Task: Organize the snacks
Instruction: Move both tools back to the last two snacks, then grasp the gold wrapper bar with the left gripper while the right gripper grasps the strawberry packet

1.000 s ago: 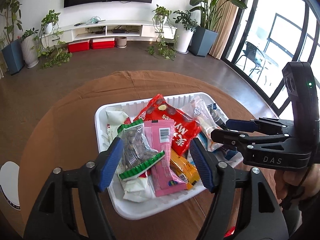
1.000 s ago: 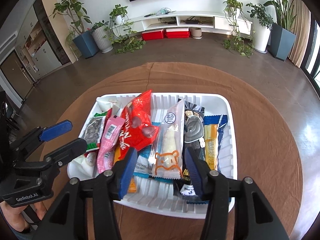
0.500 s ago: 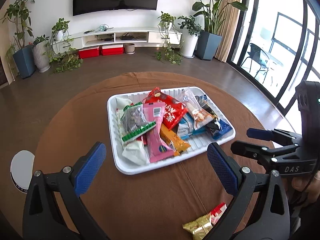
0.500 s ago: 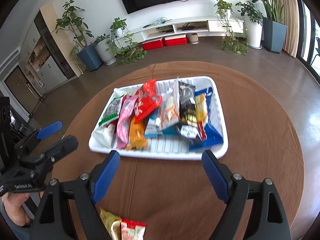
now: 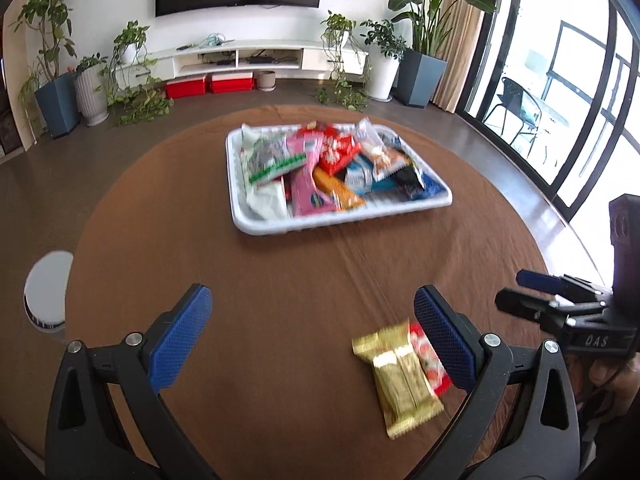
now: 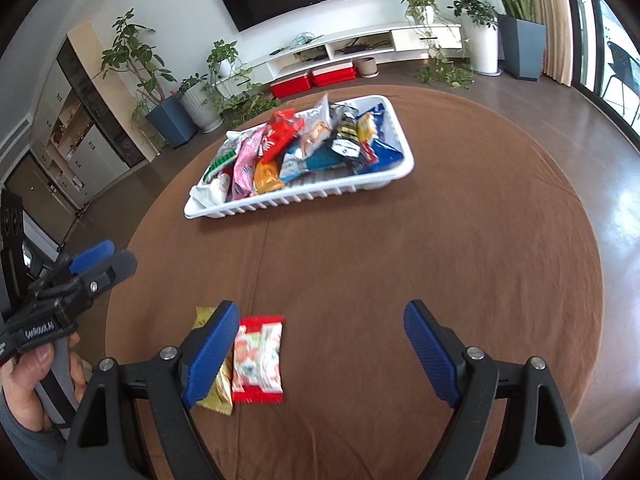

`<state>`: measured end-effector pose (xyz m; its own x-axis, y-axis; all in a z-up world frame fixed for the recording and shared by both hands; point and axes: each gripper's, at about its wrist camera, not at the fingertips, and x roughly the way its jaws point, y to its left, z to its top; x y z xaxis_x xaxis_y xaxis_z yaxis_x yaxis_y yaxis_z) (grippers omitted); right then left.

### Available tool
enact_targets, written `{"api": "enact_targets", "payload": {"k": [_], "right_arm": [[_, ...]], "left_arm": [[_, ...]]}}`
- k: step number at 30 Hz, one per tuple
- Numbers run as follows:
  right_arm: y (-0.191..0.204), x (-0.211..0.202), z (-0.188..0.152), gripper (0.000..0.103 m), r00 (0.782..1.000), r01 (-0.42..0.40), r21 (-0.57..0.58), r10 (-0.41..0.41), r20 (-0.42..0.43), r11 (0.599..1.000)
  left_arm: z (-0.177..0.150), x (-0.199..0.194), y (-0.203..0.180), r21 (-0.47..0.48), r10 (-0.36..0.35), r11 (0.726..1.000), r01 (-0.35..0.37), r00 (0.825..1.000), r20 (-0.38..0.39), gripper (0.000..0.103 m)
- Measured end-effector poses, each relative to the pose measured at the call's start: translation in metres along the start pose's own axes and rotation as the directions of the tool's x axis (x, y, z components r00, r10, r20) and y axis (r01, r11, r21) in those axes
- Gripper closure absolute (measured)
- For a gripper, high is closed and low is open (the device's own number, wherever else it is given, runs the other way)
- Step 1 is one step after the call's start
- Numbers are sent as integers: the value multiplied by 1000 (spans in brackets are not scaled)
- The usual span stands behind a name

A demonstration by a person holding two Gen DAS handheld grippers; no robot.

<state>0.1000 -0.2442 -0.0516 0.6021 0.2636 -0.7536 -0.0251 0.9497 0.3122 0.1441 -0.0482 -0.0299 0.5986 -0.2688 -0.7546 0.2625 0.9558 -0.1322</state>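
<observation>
I see the white tray [image 5: 340,220] sitting toward the far side of the round brown counter [image 5: 280,300], packed with snack packets: a green-edged clear packet [image 5: 272,160] at its left end, then a pink packet [image 5: 308,180], a red packet [image 5: 336,148], an orange packet [image 5: 340,192] and blue and black ones toward its right end. Motion blur smears all the print, so I can't read any label.

Nearer me than the tray, well apart from it, two loose snacks lie flat on the counter, touching side by side: a gold packet [image 5: 400,376] and a red-and-white packet [image 5: 428,356]. From the right wrist view the gold one [image 6: 218,384] is mostly hidden behind my right gripper's left finger, and only the red-and-white one [image 6: 258,360] shows whole. From the left wrist view the red-and-white one is partly cut off by the right finger.

My left gripper [image 5: 312,336] has jaws spread fully wide, nothing between them, hovering on the near side of the tray. My right gripper [image 6: 320,352] also has jaws wide apart and empty. Both sets have just been opening, and are now steady. Each gripper shows at the edge of the other's view, a hand [image 6: 28,384] on its grip.
</observation>
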Motion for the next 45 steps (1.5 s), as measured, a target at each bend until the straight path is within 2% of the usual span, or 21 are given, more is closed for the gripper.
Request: {"api": "enact_targets", "payload": {"k": [4,7,13,18,20,22,24,29,33,37,45], "right_arm": [[-3,-8,-18,17,1000,24,9,-24,16,1000],[-3,-14,-28,17,999,26,5,-27,22,1000],[-1,-20,-39,17,999,31,-25,-31,26,999],[1,-19,-44,17,1000,25,-41,-24,18,999],[1,-19,-44,17,1000,21,-44,-20,18,999],[2,-18,-45,17,1000,18,-47,-17,16,999],[3,-17,-45,17,1000,17,-54,-17,13,998],[10,-12,-44,17,1000,25,-78,-25,1,997],[20,-6,-42,18,999,30,-101,-32,-15,994],[35,3,-41,19,998,35,-142,-41,-38,989],[61,30,-41,33,991,37,-213,-62,-116,976]], "left_arm": [[-34,9,-12,-21,-18,1000,17,997,-75,1],[-48,18,-28,-11,-23,1000,22,992,-120,1],[-48,33,-52,53,61,997,-54,987,-146,1],[-52,50,-60,77,75,995,-61,979,-189,3],[-54,53,-59,72,66,996,-53,979,-195,10],[-53,56,-54,67,52,997,-40,978,-201,25],[-53,60,-53,70,50,997,-36,976,-212,35],[-52,60,-50,90,52,995,-34,979,-196,49],[-52,57,-46,114,62,993,-41,979,-193,71],[-53,53,-37,96,36,995,-18,981,-192,74],[-63,29,-13,35,9,999,-3,988,-152,74]]}}
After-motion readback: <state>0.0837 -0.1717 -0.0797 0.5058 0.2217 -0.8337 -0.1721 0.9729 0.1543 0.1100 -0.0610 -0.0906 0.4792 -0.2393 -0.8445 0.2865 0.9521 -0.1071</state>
